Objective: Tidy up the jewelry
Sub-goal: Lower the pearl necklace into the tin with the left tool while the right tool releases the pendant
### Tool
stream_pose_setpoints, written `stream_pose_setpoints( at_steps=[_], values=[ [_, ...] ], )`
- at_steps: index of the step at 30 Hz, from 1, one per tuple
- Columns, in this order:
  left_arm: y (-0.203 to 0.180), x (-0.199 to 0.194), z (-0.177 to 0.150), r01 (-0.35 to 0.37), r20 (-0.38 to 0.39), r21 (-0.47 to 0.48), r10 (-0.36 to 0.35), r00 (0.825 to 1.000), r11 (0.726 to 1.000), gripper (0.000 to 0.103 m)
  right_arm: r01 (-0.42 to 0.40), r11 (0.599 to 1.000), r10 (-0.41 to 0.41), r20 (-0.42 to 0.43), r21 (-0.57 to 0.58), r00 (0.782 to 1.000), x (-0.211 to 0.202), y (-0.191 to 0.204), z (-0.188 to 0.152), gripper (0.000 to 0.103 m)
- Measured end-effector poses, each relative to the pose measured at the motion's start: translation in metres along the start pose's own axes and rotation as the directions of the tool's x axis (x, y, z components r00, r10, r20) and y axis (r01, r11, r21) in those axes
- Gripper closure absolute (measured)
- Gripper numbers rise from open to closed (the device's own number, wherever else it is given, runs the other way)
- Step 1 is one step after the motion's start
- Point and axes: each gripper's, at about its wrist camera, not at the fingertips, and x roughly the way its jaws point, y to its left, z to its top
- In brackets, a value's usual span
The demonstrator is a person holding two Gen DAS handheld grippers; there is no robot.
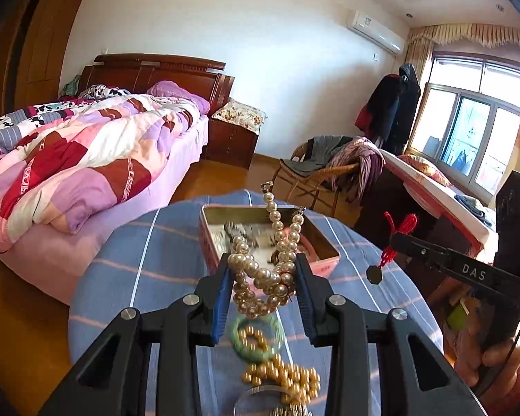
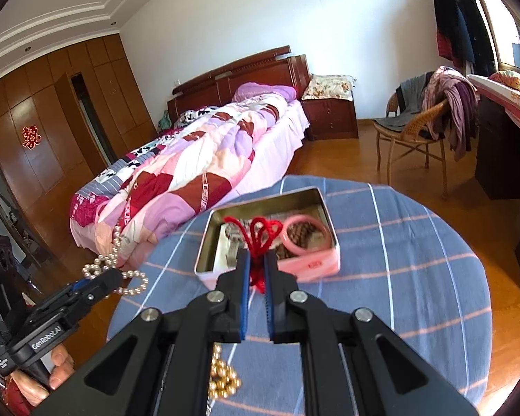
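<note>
My left gripper (image 1: 262, 270) is shut on a bunched white pearl necklace (image 1: 267, 277), held above the table in front of the open pink tin box (image 1: 324, 265). My right gripper (image 2: 257, 265) is shut on a red knotted cord (image 2: 260, 232) with a dark pendant (image 1: 374, 273), held just before the tin box (image 2: 324, 265). A pink bangle (image 2: 306, 234) and brown beads lie in the tin. A green bangle (image 1: 241, 345) and gold beads (image 1: 284, 374) lie on the blue striped cloth below my left gripper. The gold beads (image 2: 223, 378) also show under my right gripper.
The round table (image 2: 416, 277) has a blue striped cloth. A bed (image 2: 197, 173) stands beyond it, a wicker chair (image 2: 412, 131) with clothes to the right, and a dark desk (image 2: 502, 159) at the far right. A metal watch-like item (image 1: 270, 402) lies at the near edge.
</note>
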Motion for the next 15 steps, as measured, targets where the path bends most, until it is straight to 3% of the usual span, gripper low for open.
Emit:
stream_pose_setpoints(
  at_steps=[15],
  values=[
    [0.005, 0.069, 0.027, -0.003, 0.008, -0.021, 0.003, 1.000, 1.000, 0.068, -0.003, 1.000, 0.003, 0.005, 0.030, 1.000, 0.059, -0.007, 0.023, 0.093]
  ],
)
